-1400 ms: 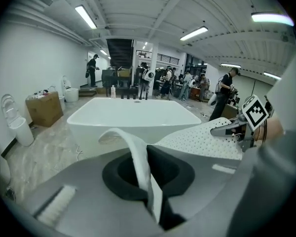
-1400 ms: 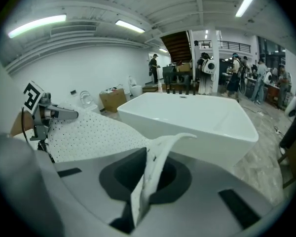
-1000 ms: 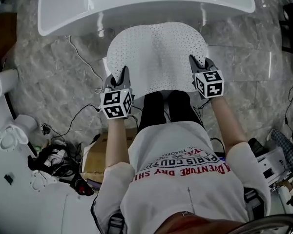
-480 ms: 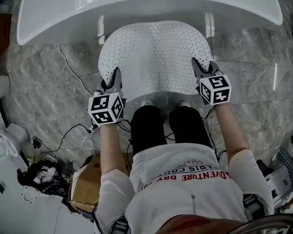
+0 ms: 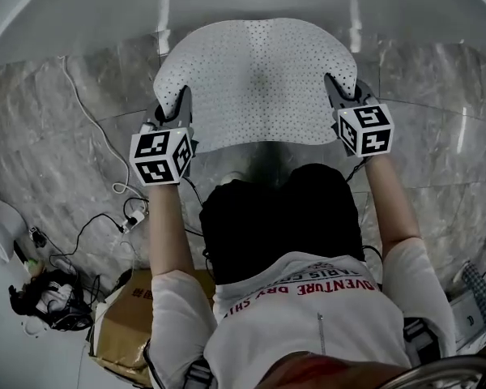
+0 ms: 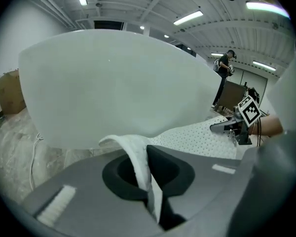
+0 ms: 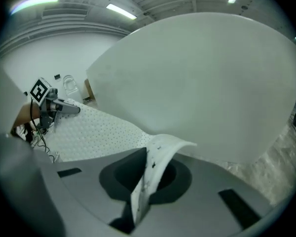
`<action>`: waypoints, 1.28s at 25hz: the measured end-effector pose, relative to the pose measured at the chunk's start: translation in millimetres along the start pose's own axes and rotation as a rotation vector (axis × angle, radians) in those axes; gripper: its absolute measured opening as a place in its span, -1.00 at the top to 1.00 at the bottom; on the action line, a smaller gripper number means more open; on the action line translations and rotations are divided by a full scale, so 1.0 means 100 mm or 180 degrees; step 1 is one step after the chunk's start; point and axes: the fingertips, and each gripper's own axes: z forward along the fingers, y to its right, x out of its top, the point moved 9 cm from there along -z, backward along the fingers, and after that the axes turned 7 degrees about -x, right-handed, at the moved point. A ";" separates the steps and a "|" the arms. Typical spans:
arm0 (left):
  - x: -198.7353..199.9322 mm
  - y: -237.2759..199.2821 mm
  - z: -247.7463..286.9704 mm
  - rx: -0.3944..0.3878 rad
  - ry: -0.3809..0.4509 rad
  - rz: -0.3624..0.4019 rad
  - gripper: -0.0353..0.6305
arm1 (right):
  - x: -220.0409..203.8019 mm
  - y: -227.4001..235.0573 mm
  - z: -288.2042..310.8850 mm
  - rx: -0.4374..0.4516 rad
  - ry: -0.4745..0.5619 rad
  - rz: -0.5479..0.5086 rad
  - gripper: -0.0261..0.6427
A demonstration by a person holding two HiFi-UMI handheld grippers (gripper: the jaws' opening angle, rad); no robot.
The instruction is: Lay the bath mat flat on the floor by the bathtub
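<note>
While the person bends at the knees in front of the bathtub [image 5: 251, 6], the bath mat [image 5: 255, 79] is held spread between 2 grippers, just on the near side of the tub wall.

Mat: white, dotted with small holes, rounded outline. In the head view its far edge meets the tub's rim line. The near edge runs between the grippers, above the person's dark-trousered legs [image 5: 279, 217]. Whether any part rests on the floor [image 5: 81, 136] cannot be told.

Left gripper [image 5: 183, 97]: jaws clenched on the mat's near-left corner. The left gripper view shows a white fold pinched between the closed jaws and curling up to the left, with the tub's white wall filling the frame behind.

Right gripper [image 5: 334, 86]: jaws clenched on the near-right corner. The right gripper view shows the pinched fold curling over to the right, tub wall close behind.

Both grippers slant down toward the tub, marker cubes facing up.

Floor beside the tub: grey marbled tile. Away from the tub, at the person's left rear: loose cables [image 5: 97, 217] and a cardboard box [image 5: 125, 322]. The left gripper view also catches another person [image 6: 224, 75] standing far off, past the tub's right end
</note>
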 end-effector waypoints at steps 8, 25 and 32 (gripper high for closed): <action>-0.60 -0.21 0.64 0.0027 -0.0159 -0.0222 0.83 | -0.50 0.26 0.55 -0.0058 -0.0311 0.0146 0.87; -1.53 -0.93 1.33 0.0518 -0.0554 -0.0267 0.83 | -1.40 0.68 1.21 -0.0481 -0.0858 0.0154 0.86; -1.94 -1.24 1.45 0.0801 -0.0592 -0.0247 0.83 | -1.68 0.85 1.41 -0.0799 -0.0983 -0.0029 0.87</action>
